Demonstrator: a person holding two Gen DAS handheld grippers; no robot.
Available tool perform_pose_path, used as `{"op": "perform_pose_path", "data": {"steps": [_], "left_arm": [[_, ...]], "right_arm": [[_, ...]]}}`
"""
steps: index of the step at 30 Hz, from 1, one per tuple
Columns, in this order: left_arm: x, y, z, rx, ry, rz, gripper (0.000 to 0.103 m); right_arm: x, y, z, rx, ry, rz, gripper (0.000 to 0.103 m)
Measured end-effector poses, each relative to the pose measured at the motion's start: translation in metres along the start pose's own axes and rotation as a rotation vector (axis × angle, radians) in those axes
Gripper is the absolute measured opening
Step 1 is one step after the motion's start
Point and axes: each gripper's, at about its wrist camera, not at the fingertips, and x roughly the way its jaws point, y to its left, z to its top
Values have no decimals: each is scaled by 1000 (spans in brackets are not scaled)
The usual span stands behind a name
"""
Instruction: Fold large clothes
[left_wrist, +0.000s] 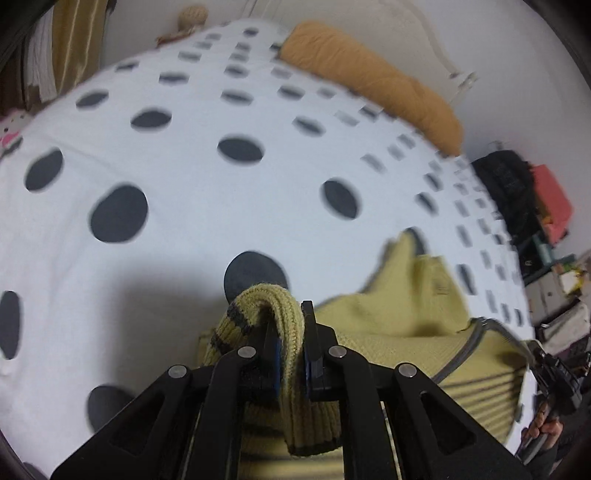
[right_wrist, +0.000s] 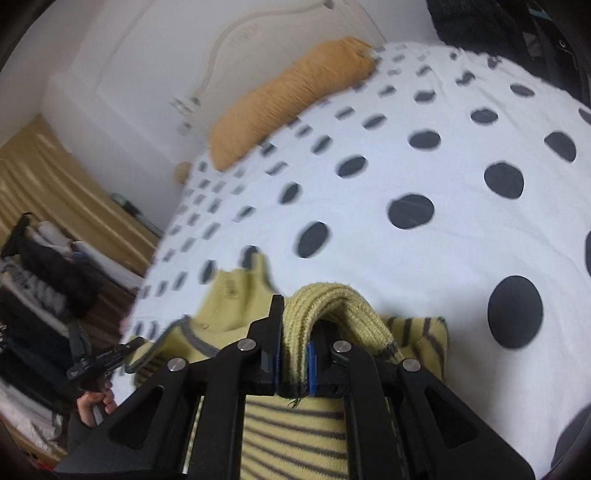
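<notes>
My two grippers, left gripper and right gripper, each clamp one yellow sweater; one orange pillow lies upper right.

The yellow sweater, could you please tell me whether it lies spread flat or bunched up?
Bunched: the yellow sweater is pinched by both claws, left claw and right claw, rumpled over the bed.

- One yellow striped sweater, bunched at 6 o'clock on the bed in both wrist views.
- Two hand-held grippers: the left hand-held gripper and the right hand-held gripper, each clamped on a ribbed fold of the knit.
- One bed, under a white cover with dark dots.
- One orange pillow, at 1 o'clock in the left view.
- One person's hand, seen at 8 o'clock in the right view.
</notes>
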Motion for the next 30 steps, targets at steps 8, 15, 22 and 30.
{"op": "perform_pose_path", "data": {"steps": [8,15,22,30], "left_arm": [[26,32,13,-157,7,-119,13],[10,25,25,-192,32,-172,61],[-27,79,17,-319,-40,-64,92],[-109,65,-134,-167,116,34,93]], "right_arm": [[50,-53,-5,154,136,-64,14],[22,-36,10,127,49,-10,70],[-5,-54,1,194,62,-121,89],[-115,-65,-102,343,85,-166,89]]}}
